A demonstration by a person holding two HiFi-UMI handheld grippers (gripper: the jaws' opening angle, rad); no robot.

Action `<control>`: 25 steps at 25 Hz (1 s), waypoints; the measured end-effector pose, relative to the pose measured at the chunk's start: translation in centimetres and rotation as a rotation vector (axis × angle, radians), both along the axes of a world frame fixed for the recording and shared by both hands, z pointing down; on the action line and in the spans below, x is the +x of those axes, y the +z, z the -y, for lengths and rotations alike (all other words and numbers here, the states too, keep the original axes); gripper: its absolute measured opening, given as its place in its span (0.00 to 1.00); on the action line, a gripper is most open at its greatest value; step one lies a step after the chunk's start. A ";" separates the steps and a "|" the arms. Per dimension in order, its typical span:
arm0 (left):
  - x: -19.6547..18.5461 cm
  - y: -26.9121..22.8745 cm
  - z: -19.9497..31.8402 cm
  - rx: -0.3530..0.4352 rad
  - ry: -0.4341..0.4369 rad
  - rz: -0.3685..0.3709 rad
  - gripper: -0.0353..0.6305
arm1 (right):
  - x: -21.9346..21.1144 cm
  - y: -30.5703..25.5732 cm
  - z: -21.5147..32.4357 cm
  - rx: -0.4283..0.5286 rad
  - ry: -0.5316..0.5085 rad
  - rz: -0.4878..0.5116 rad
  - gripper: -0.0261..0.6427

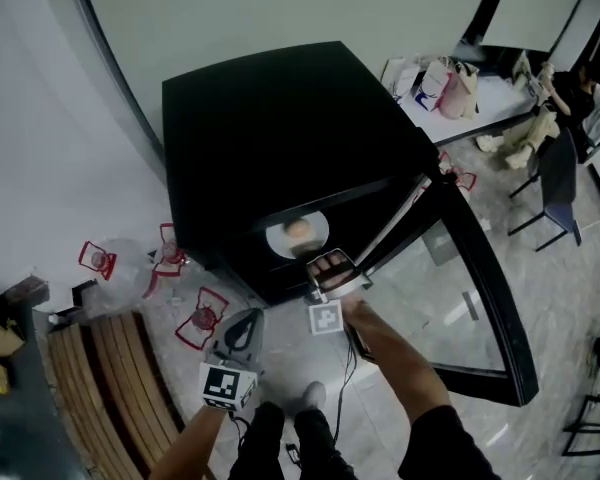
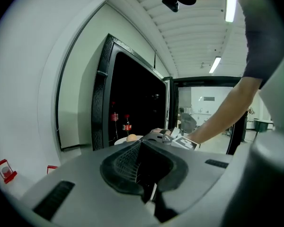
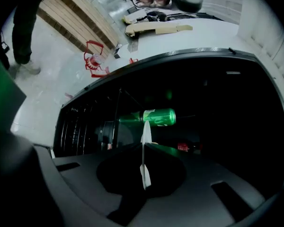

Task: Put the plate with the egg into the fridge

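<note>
Two tools are in play, but only one carries the load. The right tool (image 1: 320, 258) is clenched on the near rim of the plate (image 1: 283, 242). Its own view shows that rim as a thin white sliver pinched edge-on between the closed jaws. Gripping the rim alone leaves the plate's face free, so the egg (image 1: 298, 230) sits untouched near the middle. It also lets the plate slide flat onto a shelf without the tool going deep into the fridge (image 1: 280, 118).

The plate hangs at the mouth of the open compartment, just under the fridge's top edge as the head view shows it. Whether it already rests on a shelf I cannot tell, since the interior is very dark. A green can (image 3: 158, 117) lies on its side farther in, so I judge the plate needs a spot short of it. The door (image 1: 485, 298) stands swung out to the right, clear of the reach.

The right forearm stretches forward from the near side, wrist roughly straight, with the tool pointing slightly down into the opening (a level hold matters, or the egg rolls). The left tool (image 1: 245, 320) hangs low and to the left of the opening, jaws together on nothing, pointing at the fridge and apparently just waiting.
</note>
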State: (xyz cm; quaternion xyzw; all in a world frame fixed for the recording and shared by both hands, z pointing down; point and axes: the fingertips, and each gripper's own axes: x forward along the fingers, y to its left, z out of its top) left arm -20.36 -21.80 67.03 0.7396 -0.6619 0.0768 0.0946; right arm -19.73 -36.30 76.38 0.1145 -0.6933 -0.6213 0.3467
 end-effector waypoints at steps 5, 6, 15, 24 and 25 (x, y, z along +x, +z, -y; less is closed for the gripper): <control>-1.1 1.7 1.2 -0.005 0.006 0.012 0.06 | -2.1 3.1 2.4 -0.018 -0.033 -0.053 0.07; -1.1 1.9 1.2 -0.015 0.006 0.010 0.07 | -2.3 3.2 2.6 -0.026 -0.038 -0.051 0.07; -0.3 2.4 1.7 -0.072 0.009 -0.024 0.07 | -2.4 5.2 2.3 -0.280 -0.028 -0.085 0.07; -0.5 2.8 1.7 -0.051 0.004 -0.019 0.07 | -2.5 5.6 1.7 -0.479 -0.013 -0.088 0.20; -0.5 2.8 1.6 -0.052 0.005 -0.016 0.07 | -2.4 5.6 1.4 -0.491 -0.016 -0.094 0.21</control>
